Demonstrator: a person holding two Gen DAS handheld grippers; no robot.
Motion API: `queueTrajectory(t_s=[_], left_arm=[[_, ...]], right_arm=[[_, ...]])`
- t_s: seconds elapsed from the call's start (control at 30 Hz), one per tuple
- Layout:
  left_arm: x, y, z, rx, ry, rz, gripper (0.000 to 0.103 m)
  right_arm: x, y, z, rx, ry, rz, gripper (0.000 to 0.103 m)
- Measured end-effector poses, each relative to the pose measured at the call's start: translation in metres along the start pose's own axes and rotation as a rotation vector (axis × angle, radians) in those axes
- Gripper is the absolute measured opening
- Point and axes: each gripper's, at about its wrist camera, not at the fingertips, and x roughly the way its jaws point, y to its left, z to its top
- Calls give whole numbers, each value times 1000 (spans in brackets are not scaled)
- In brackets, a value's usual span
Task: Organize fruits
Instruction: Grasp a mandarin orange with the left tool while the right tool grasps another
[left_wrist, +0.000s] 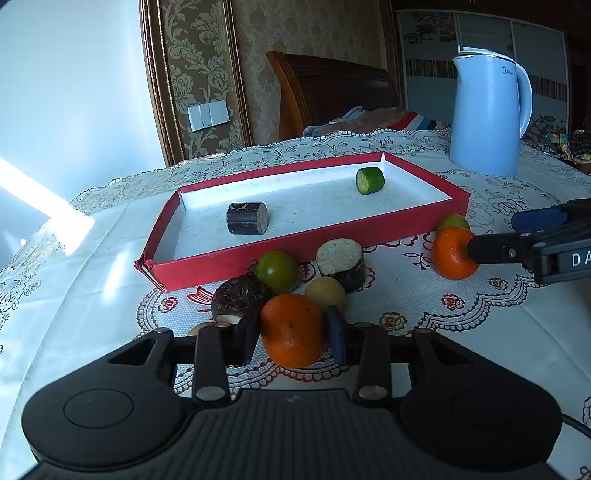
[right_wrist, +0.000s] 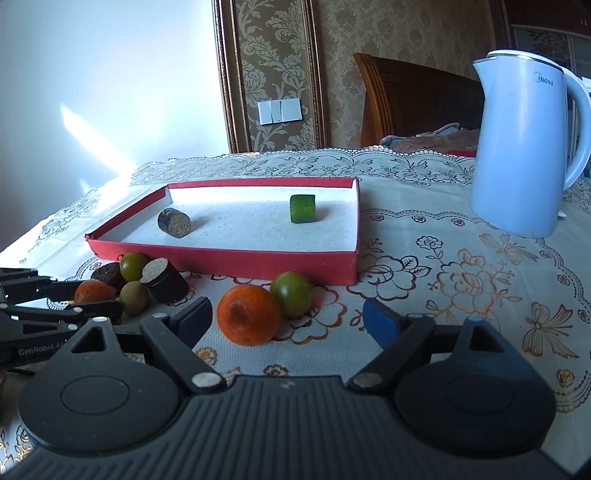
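Note:
My left gripper (left_wrist: 291, 321) is shut on an orange (left_wrist: 293, 336), one pad on each side, in the near cluster of fruit. In the right wrist view this gripper (right_wrist: 92, 299) comes in from the left with that orange (right_wrist: 92, 291). My right gripper (right_wrist: 288, 314) is open; a second orange (right_wrist: 247, 314) lies on the cloth between its fingers, closer to the left one. A green fruit (right_wrist: 291, 298) sits just behind it. The red tray (left_wrist: 258, 254) holds a dark cylinder (left_wrist: 246, 218) and a green cylinder (left_wrist: 370, 180).
Beside the held orange lie a green fruit (left_wrist: 277, 271), a dark cylinder with a pale end (left_wrist: 341, 264), a yellowish ball (left_wrist: 325, 291) and a dark round piece (left_wrist: 239, 295). A blue kettle (left_wrist: 487, 114) stands at the back right on the lace tablecloth (left_wrist: 461, 332).

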Motion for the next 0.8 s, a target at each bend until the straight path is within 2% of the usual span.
queueTrajectory(t_s=[0.1, 0.2, 0.3, 0.4, 0.43, 0.5, 0.57, 0.8], left_arm=[[0, 0, 0, 1, 0, 1, 38], [0, 0, 0, 2, 0, 1, 38], [0, 0, 0, 2, 1, 1, 38], [0, 0, 0, 2, 0, 1, 38], [0, 0, 0, 2, 0, 2, 38], [0, 0, 0, 1, 0, 1, 38], [0, 0, 0, 2, 0, 1, 38], [0, 0, 0, 3, 0, 2, 38]], right_arm=[[4, 5, 2, -17, 17, 2, 87], [12, 7, 2, -12, 50, 11, 79], [20, 7, 4, 3, 78, 36, 77], [29, 11, 7, 11, 106, 56, 71], [33, 12, 8, 13, 116, 61, 67], [38, 17, 9, 2, 122, 51, 66], [41, 21, 9, -16, 129, 52, 59], [42, 23, 10, -27, 129, 41, 57]])
